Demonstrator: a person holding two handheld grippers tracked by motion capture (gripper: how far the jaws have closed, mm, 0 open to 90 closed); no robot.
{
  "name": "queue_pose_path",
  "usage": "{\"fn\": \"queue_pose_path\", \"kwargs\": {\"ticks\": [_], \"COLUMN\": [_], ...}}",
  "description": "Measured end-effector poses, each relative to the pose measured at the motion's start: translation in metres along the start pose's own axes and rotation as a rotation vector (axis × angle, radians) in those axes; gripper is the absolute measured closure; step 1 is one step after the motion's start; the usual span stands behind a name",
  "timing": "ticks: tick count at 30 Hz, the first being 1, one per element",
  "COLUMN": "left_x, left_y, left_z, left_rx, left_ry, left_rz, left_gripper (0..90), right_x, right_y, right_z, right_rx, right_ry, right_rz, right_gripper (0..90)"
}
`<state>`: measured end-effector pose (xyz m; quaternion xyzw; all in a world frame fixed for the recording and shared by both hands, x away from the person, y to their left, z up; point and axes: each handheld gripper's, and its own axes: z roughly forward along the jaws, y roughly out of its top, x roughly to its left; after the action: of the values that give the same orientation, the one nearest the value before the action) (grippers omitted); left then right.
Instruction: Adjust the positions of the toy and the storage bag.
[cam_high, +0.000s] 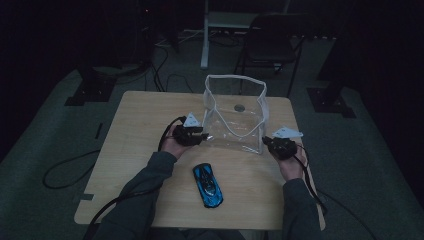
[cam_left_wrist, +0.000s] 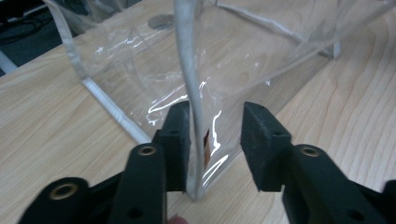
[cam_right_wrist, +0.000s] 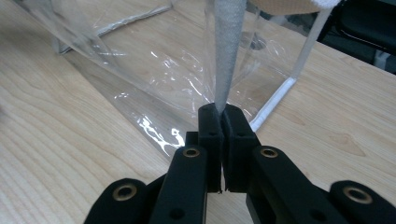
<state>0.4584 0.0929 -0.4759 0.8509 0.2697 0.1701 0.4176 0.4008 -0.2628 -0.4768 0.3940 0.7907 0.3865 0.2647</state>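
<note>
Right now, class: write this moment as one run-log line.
left gripper: open, straddling clear bag corner seam | right gripper: shut on bag edge | blue toy car: on table, untouched

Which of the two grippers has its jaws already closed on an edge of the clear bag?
The right gripper: its jaws are pressed together on a white corner seam of the clear bag. The left gripper has a seam between its jaws, but a gap remains.

We wear grey sleeves (cam_high: 150, 176); each black hand-held gripper (cam_high: 192, 135) carries brass-ringed holes, a grey three-cornered plate and a black cable.
</note>
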Motion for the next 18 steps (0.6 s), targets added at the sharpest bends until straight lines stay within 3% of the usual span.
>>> {"fn": "queue_pose_path", "kwargs": {"ticks": [6,18], "left_x": [0.006,0.005], "left_y": [-0.003,-0.008], "left_z": [-0.003,-0.012], "left_rx": [0.003,0.018], "left_ry": [0.025,0.056], "left_rz": [-0.009,0.019], "left_gripper": [86.8,88.0], "right_x": [0.002,0.007], "right_y": [0.001,0.003], "right_z": [-0.001,0.002], "right_rx": [0.001,0.001], "right_ry": [0.006,0.029], "right_rz": [-0.004,-0.025], "right_gripper": [87.9,87.8]}}
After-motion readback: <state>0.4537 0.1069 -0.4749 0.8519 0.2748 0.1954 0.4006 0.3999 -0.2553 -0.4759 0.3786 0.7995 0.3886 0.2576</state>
